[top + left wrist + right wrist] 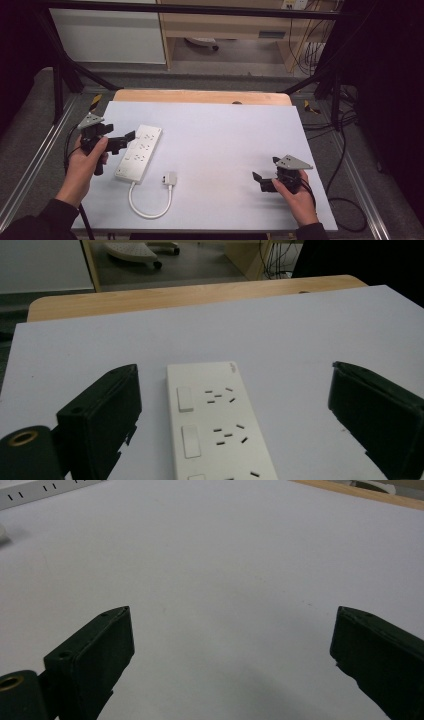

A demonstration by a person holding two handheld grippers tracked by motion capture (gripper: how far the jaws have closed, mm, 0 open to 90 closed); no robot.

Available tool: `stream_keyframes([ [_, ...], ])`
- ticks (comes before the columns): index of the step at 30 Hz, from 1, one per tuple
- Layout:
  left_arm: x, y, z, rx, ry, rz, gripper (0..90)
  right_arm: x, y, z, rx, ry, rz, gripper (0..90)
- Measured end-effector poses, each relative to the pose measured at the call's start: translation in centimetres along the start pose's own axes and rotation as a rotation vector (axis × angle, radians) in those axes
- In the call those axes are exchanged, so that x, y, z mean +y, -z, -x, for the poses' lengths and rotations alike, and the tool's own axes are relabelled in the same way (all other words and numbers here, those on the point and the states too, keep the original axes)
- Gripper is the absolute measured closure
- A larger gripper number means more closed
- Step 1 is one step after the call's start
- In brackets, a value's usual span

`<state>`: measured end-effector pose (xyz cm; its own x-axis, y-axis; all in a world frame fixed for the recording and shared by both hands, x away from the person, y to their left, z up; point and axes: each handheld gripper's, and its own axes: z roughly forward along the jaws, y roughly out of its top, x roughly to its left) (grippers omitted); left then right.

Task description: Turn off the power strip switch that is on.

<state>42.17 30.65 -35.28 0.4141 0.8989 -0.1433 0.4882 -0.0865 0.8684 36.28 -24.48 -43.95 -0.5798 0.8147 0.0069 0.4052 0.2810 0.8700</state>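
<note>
A white power strip (140,151) with switches and sockets lies flat on the left of the white table top (230,135). Its white cable (148,210) loops round to a plug (169,178) lying beside it. My left gripper (129,141) is open at the strip's left edge. In the left gripper view the power strip (215,425) runs between the wide-apart jaws of the left gripper (234,370), which do not touch it. My right gripper (265,168) is open over bare table at the right, nothing between its jaws. The right gripper (233,612) faces the power strip (30,492) far off.
A wooden strip of table (200,96) shows beyond the white sheet. A black frame and metal rails (30,170) border the table. Cables (345,150) trail on the floor at the right. White cabinets and wooden furniture (225,25) stand behind.
</note>
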Motion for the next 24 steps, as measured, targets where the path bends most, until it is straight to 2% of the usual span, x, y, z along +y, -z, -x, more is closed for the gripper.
stream_keyframes([
  [4, -0.1, -0.3, -0.7, 0.016, 0.016, -0.018, 7.3, 0.0, 0.0, 0.0, -0.002, 0.001, 0.000, 4.4],
  [10, -0.4, -0.9, -0.8, 0.023, 0.006, -0.045, 13.8, 0.0, 0.0, 0.0, -0.001, 0.000, -0.002, 4.4],
  [17, -0.9, -1.6, -1.1, 0.043, -0.006, -0.092, 27.5, 0.0, 0.0, 0.0, -0.001, 0.000, -0.001, 4.4],
  [24, -1.2, -2.0, -0.9, 0.034, -0.032, -0.122, 41.6, 0.0, 0.0, 0.0, 0.000, 0.000, -0.002, 4.4],
])
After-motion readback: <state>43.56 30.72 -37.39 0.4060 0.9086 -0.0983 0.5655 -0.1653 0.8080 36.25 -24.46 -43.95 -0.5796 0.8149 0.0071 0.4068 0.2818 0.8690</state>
